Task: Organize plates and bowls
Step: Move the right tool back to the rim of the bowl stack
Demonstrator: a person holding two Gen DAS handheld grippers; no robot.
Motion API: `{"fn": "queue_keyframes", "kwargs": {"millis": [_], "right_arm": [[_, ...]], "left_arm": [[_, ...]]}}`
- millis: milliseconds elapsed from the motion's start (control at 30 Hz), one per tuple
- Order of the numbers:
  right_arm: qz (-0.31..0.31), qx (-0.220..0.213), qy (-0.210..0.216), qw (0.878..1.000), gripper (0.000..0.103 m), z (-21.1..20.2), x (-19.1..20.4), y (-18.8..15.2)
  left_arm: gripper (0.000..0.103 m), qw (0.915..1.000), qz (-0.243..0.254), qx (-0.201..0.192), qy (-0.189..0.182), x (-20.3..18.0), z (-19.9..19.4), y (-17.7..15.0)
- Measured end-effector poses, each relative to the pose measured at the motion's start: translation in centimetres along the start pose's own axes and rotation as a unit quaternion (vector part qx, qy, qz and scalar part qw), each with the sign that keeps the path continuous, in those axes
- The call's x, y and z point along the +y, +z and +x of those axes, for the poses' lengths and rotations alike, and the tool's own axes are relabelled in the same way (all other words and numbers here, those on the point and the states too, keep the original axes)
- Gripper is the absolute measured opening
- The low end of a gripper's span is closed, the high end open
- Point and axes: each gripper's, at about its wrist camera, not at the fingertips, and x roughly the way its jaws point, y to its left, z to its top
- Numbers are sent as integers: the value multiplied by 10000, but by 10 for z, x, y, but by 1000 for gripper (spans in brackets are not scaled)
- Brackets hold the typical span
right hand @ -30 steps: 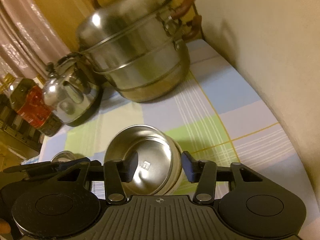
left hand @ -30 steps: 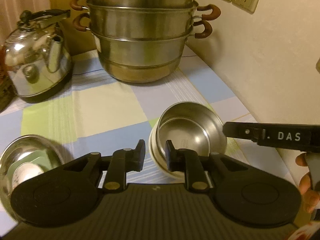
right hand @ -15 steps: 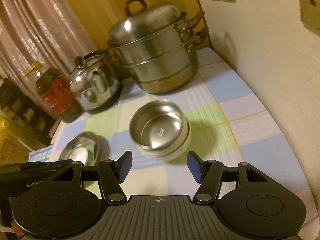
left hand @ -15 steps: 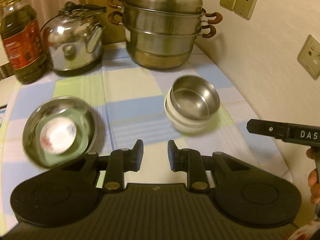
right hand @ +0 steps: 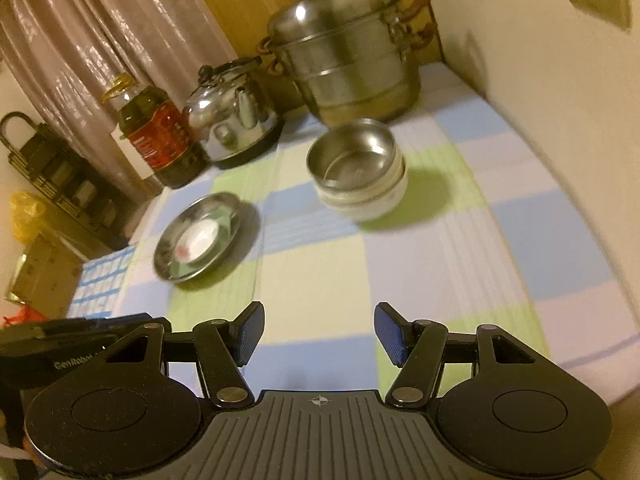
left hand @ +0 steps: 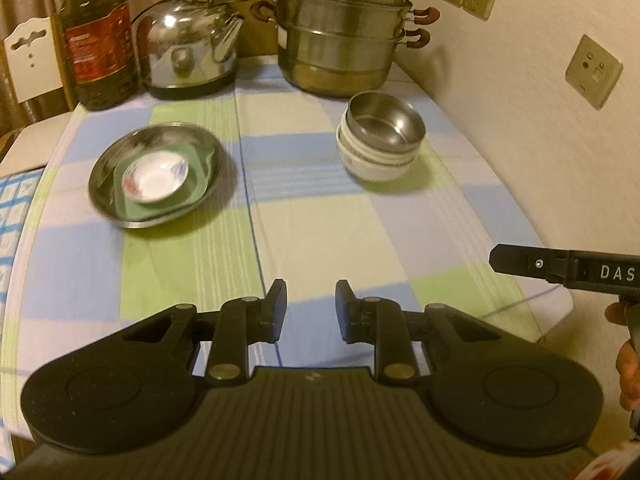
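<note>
on the checked tablecloth (left hand: 304,216), at my 1 o'clock, a steel bowl (left hand: 386,126) nests in stacked white bowls (left hand: 376,162); at 11 o'clock, a steel plate (left hand: 108,196) holds a green dish (left hand: 196,194) and small white saucer (left hand: 156,176). my left gripper (left hand: 310,306) stands narrow, empty; my right gripper (right hand: 319,330) wider, empty.

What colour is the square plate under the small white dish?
Green. The square plate sits inside the steel plate, clearest in the left wrist view.
</note>
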Motion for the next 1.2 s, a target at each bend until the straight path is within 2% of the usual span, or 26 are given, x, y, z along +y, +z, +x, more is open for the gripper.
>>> {"fn": "queue_keyframes", "kwargs": {"millis": [433,633,900,1200], "right_arm": [[-485,266,-149,9984,61,-26,16,-60],[-633,393,-195,9970,61,-28,22,-78],[-753,527,-180,9956,61,-23,32,-88],[-656,677,-189,9954,61,-1,46,-85]], "left_arm": [[23,9994,-248,30,253,-3,-43,-66],[23,9987,-294,82,408,-4,-54,-86],[23,9983,-350,141,436,3,-58,-97],[23,9985,-261,295,390,20,-49,-94]]}}
